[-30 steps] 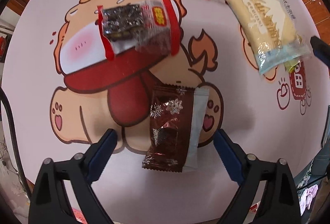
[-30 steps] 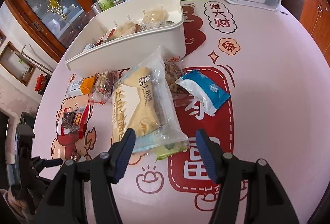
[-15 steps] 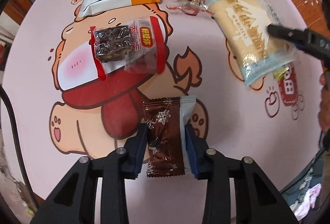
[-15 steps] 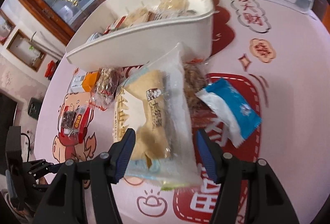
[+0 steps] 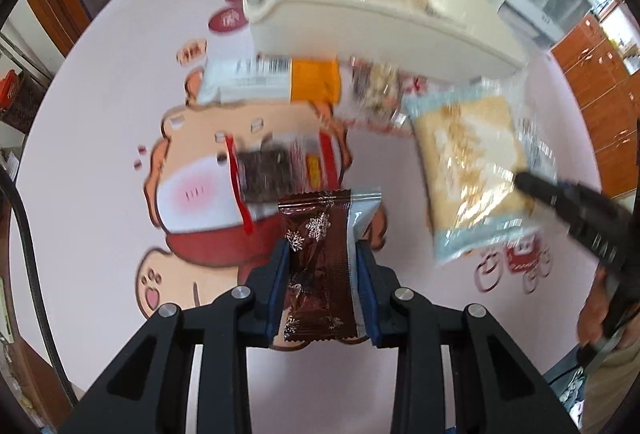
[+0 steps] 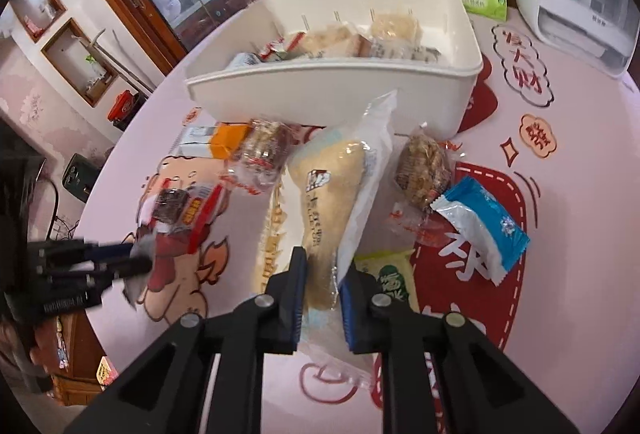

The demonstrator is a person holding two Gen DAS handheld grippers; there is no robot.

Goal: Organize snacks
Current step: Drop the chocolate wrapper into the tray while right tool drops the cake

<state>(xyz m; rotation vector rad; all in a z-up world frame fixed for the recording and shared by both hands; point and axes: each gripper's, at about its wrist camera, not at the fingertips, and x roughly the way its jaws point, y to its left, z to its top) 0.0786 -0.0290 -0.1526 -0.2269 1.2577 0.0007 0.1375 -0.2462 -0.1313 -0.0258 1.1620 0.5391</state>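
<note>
Fingers pinch on both sides, left fingers [image 5: 290, 286] clamping the brown wrapper [image 5: 320, 266], right fingers [image 6: 298, 298] the bread bag [image 6: 332, 210], so next comes the carry into the white bin [image 6: 320, 94].

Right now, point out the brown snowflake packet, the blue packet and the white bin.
Brown snowflake packet [image 5: 320, 266]: left wrist view, wrapper's middle.
Blue packet [image 6: 486, 220]: right wrist view, blue face.
White bin [image 6: 320, 102]: right wrist view, near wall.
</note>
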